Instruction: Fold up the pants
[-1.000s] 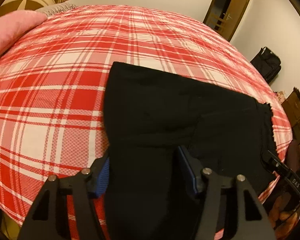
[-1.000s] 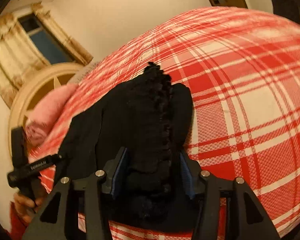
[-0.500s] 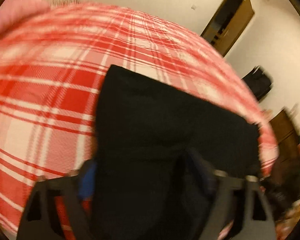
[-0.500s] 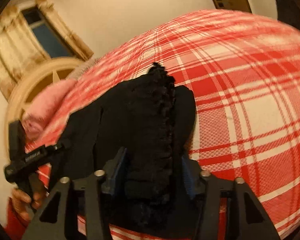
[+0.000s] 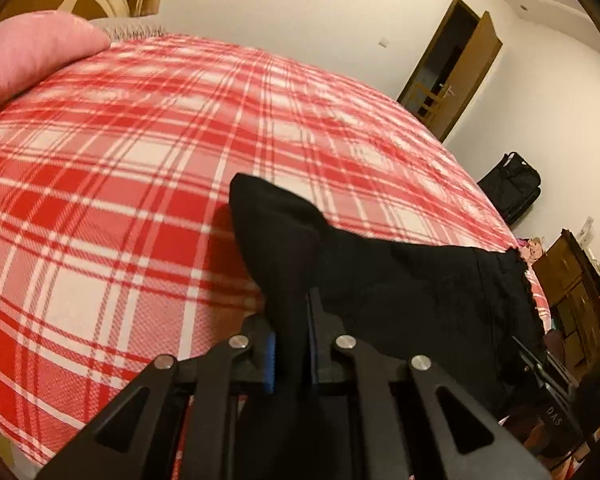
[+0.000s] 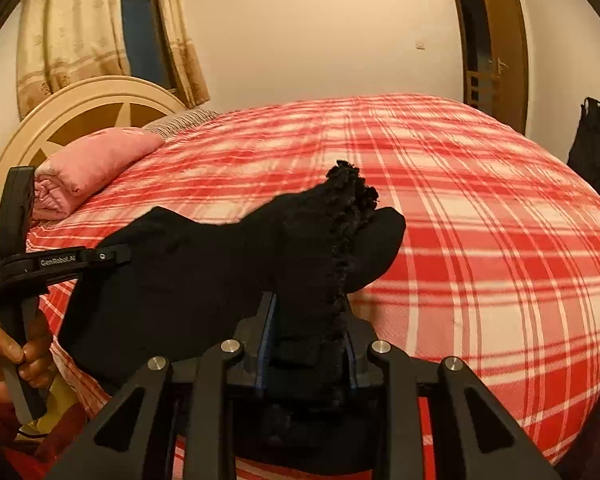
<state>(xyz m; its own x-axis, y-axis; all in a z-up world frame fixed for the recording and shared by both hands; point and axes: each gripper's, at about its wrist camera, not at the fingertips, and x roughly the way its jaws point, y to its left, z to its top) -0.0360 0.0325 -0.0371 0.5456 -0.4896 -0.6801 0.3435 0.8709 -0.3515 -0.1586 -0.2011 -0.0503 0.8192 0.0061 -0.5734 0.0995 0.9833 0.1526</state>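
The black pants [image 5: 400,280] hang lifted off the red plaid bed [image 5: 140,160], stretched between my two grippers. My left gripper [image 5: 292,332] is shut on one edge of the pants, and the fabric stands up in a peak above its blue pads. My right gripper [image 6: 306,332] is shut on the other end of the pants [image 6: 204,280], the one with the frilly lace trim [image 6: 340,232]. The left gripper also shows at the left of the right wrist view [image 6: 60,264], held in a hand.
A pink pillow [image 5: 32,52] lies at the head of the bed by the cream headboard [image 6: 80,112]. A black bag [image 5: 508,184] stands by the wall past the bed's far side, near a brown door [image 5: 452,64]. A wooden cabinet [image 5: 572,284] stands at right.
Both grippers closed on the pants and lifted them off the bed. The pants lay flat a second ago and now hang bunched between the grippers.
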